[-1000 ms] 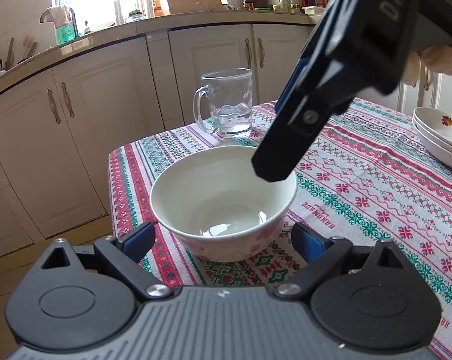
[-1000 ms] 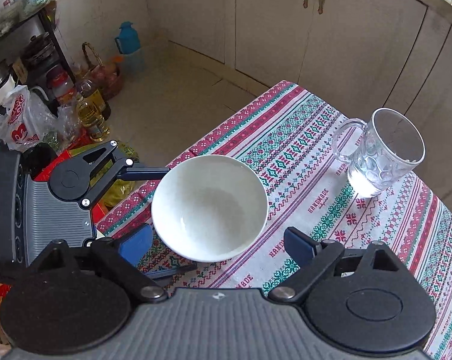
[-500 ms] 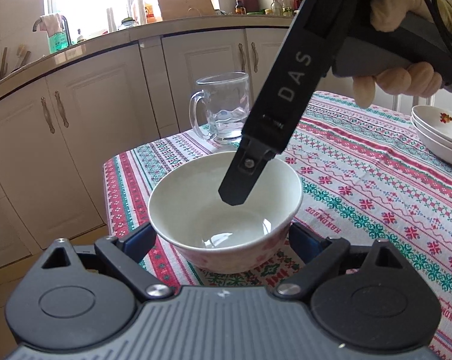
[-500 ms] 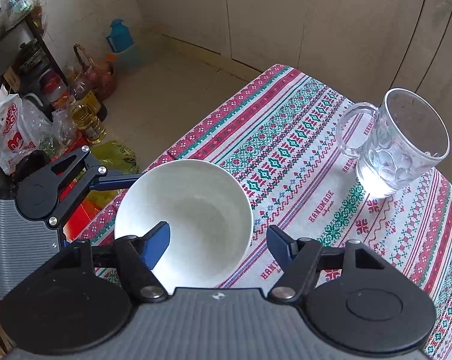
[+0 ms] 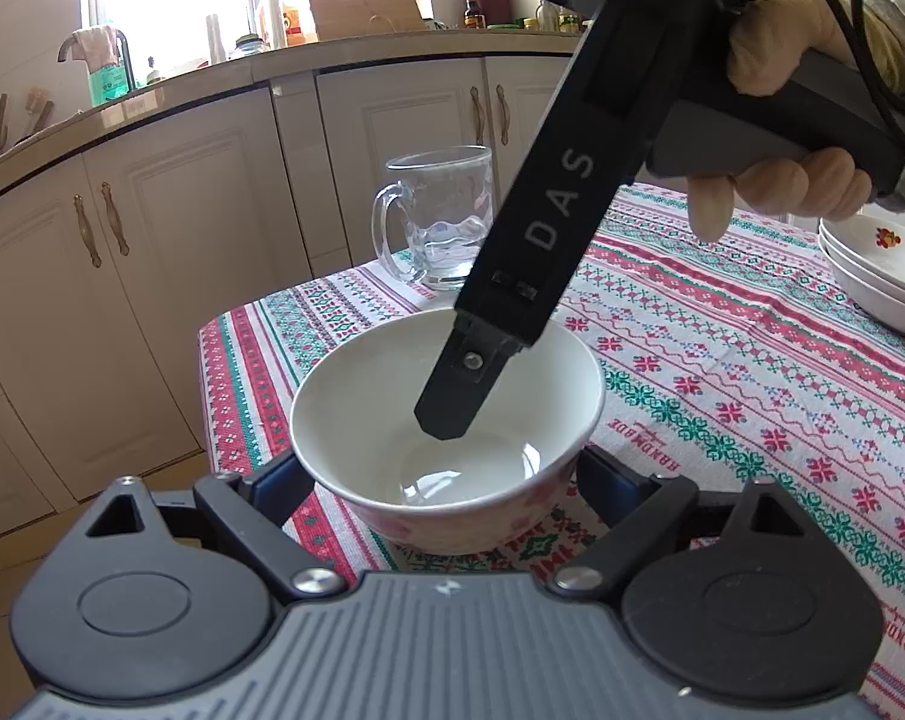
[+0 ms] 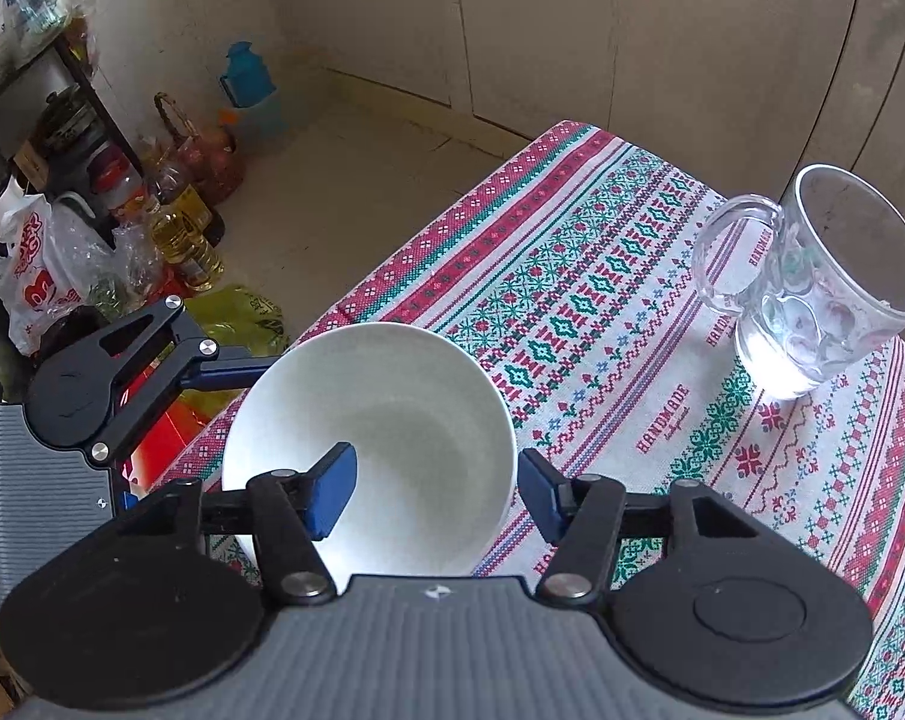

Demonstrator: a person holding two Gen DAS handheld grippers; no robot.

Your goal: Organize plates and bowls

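In the right wrist view, the right gripper (image 6: 437, 495) holds its jaws spread and straddles the near wall of the white bowl (image 6: 392, 396): its left blue pad (image 6: 332, 489) hangs inside the bowl at lower centre of the frame, while the other pad sits just outside the rim to the right. The wall thus stands between the pads, so a squeeze would probably pinch it. Whether either pad touches the ceramic yet cannot be told.

In the left wrist view, the left gripper (image 5: 446, 483) is also spread, its two fingers flanking the bowl's outer sides at lower centre, close to the wall; contact cannot be confirmed. One black finger of the right gripper reaches down into the bowl from the upper right of that frame.

The bowl sits upright on the patterned tablecloth (image 5: 722, 372) near the table's corner. A glass mug (image 5: 440, 219) stands beyond it. Stacked plates (image 5: 878, 264) wait at the right edge of the left wrist view, well apart from the bowl; a lift toward them looks like the likely next move, and the right gripper seems the better placed
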